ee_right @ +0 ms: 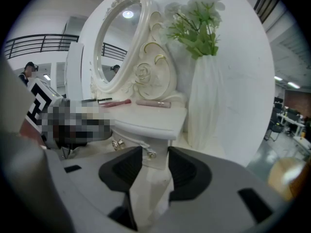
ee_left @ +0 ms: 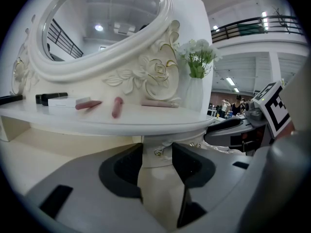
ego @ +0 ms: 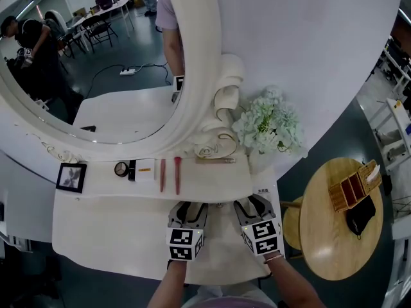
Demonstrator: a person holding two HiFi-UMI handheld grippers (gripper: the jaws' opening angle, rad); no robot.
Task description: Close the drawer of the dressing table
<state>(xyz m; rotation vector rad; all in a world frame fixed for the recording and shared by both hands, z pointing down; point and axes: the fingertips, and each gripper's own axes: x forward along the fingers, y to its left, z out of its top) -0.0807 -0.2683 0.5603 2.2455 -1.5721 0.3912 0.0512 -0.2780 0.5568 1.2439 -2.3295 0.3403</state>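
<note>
Here, the white dressing table's small gold-knobbed drawer (ee_left: 156, 155) sits under its cosmetics shelf (ego: 212, 183), between the parted jaws of left gripper (ego: 191, 206) and right gripper (ego: 252, 203); a round wooden side table (ego: 327, 236) stands right.

Grey grippers (ego: 188, 207) (ego: 252, 203), black jaws, marker cubes (ego: 185, 244) (ego: 263, 235)
</note>
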